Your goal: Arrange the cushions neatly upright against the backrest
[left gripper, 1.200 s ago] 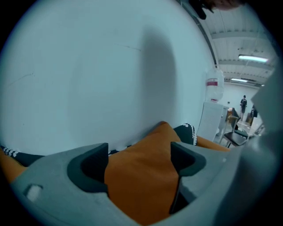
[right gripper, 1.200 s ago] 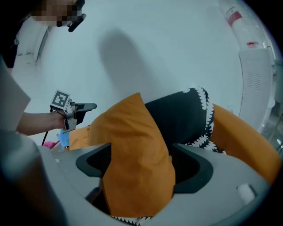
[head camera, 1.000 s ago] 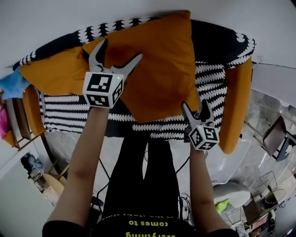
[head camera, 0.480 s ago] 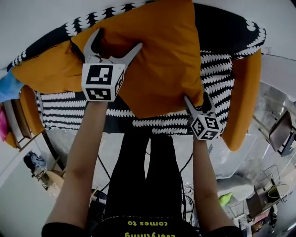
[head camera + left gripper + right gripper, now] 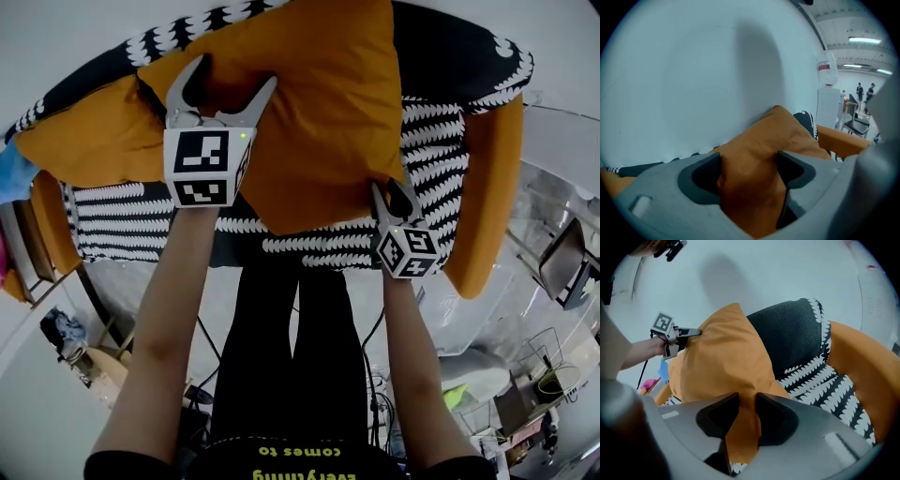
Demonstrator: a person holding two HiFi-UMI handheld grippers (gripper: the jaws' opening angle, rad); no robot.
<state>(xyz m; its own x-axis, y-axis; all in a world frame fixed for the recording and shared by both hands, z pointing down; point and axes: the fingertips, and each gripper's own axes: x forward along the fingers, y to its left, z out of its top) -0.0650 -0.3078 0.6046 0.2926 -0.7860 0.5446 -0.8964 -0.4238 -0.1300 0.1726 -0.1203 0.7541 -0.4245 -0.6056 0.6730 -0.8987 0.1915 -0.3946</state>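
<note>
Two sets of jaws are closing on the soft, light orange cushion (image 5: 319, 112) held before the backrest (image 5: 450, 56), your left gripper (image 5: 230, 80) on its plump top edge, your right gripper (image 5: 392, 199) pinching a floppy lower corner, so grab stuffing, not cloth.

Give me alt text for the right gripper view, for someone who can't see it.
The right claw is closing on the near corner of an orange cushion held up before a black-and-white sofa. The left claw is closing on its far edge.
</note>
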